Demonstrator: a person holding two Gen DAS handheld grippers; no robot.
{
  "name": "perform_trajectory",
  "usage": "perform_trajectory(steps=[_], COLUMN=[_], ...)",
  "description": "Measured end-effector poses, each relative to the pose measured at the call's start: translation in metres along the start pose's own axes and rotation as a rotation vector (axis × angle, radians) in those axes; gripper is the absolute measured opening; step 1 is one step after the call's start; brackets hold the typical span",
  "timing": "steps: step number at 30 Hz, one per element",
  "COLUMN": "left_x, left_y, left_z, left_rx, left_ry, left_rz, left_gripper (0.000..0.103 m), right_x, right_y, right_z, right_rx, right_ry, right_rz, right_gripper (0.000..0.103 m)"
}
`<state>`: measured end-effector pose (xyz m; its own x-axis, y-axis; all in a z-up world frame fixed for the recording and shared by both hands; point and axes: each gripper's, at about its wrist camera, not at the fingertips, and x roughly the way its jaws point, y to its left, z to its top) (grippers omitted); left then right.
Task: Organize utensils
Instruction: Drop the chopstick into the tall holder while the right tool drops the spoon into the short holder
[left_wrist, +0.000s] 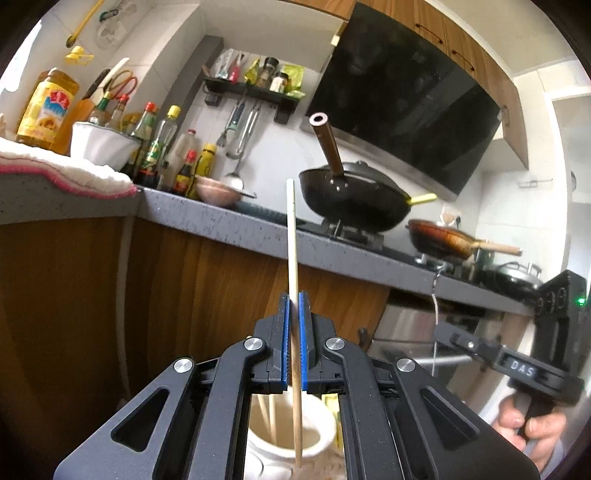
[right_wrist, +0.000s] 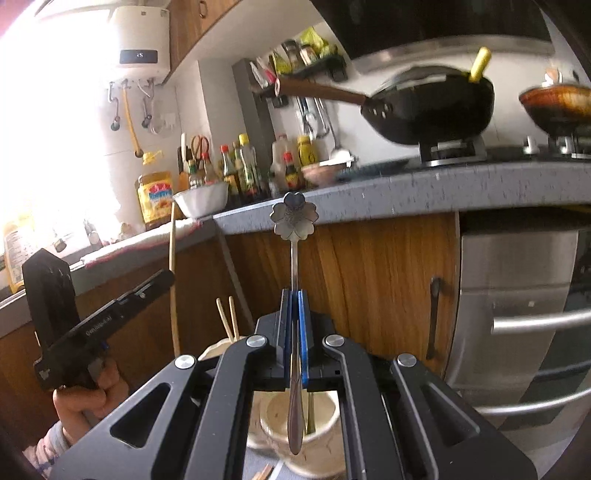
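Note:
My left gripper (left_wrist: 294, 297) is shut on a pale wooden chopstick (left_wrist: 292, 236) that stands nearly upright, its lower end hanging over a cream ceramic holder (left_wrist: 325, 439) with two more chopsticks inside. My right gripper (right_wrist: 294, 295) is shut on a metal spoon (right_wrist: 294, 218) with a flower-shaped bowl pointing up; its handle end hangs over a cream holder (right_wrist: 275, 413) below. In the left wrist view the right gripper's body (left_wrist: 517, 365) shows at the right, held by a hand. The left gripper's body (right_wrist: 96, 328) and its chopstick (right_wrist: 173, 280) appear at the left of the right wrist view.
A grey counter (left_wrist: 258, 229) on wooden cabinets runs ahead, with sauce bottles (left_wrist: 159, 147), a white bowl (left_wrist: 99, 144), a black wok (left_wrist: 351, 195) and a brown pan (left_wrist: 443, 236) on the stove. A steel oven front (right_wrist: 517, 314) stands at the right. A towel (left_wrist: 55, 166) lies on the counter's left.

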<state>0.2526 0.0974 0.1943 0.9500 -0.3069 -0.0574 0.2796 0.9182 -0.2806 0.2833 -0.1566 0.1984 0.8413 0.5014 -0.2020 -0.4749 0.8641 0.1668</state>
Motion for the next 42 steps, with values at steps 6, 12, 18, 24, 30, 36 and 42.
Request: perform_trajectory(steps=[6,12,18,24,30,36,42], left_x=[0.015,0.024,0.024,0.013,0.0,0.004,0.013], left_y=[0.001,0.003,-0.003,-0.007,-0.005,-0.01,-0.009], left_z=[-0.011,-0.019,-0.028,-0.038,-0.047,-0.055,-0.06], left_rx=[0.0,0.002,0.05,0.083,0.102,0.133,0.137], left_ry=[-0.044,-0.034,0.005,0.049,0.102,0.146,0.188], left_rz=[0.006,0.042,0.044,0.048,0.056,0.059,0.069], left_gripper=[0.005,0.005,0.005,0.005,0.005,0.005,0.005], right_x=[0.021,0.042,0.044,0.041,0.041,0.047,0.051], right_y=[0.003,0.003,0.006,0.009,0.009,0.008,0.007], right_z=[-0.01,-0.024,-0.035,-0.046,-0.058,-0.065,-0.068], right_rx=[-0.013,-0.018,-0.061,-0.097,-0.119,-0.128,-0.135], right_ry=[0.001,0.032,0.064,0.102,0.152,0.198,0.225], right_rz=[-0.029,-0.03,-0.04,-0.051,-0.062,-0.074,-0.081], right_gripper=[0.003,0.003,0.003,0.003,0.003,0.003,0.003])
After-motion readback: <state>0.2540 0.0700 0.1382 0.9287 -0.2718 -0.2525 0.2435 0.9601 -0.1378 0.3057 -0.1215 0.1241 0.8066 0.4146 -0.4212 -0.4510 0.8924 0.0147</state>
